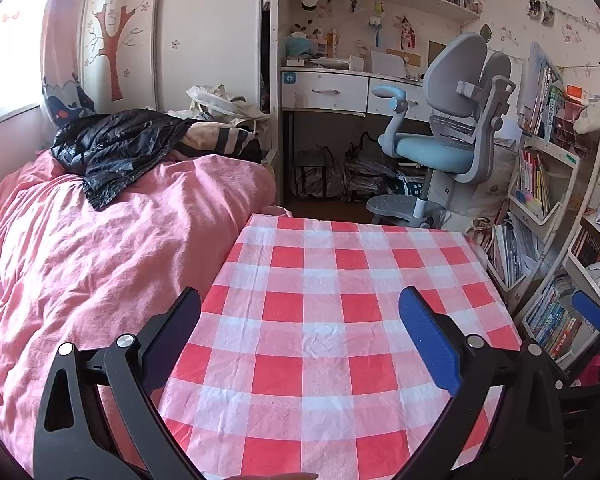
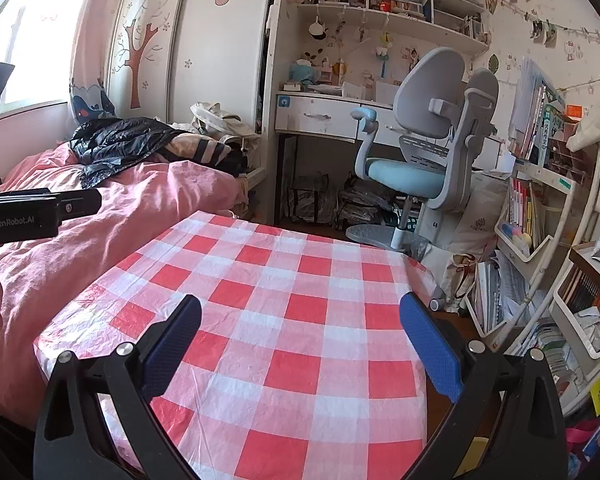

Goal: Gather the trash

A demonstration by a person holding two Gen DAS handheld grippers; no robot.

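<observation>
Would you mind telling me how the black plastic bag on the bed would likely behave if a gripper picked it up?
The black plastic bag looks crinkled and slumped over the bedding, so probably floppy and light. Its glossy film may slip unless pinched at a fold.

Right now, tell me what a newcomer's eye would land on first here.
The red-and-white checked tablecloth fills the foreground, with both open tongs, left and right, hovering above it. Left lies a pink duvet with a black plastic bag on it; beyond stands a grey-and-blue desk chair.
</observation>
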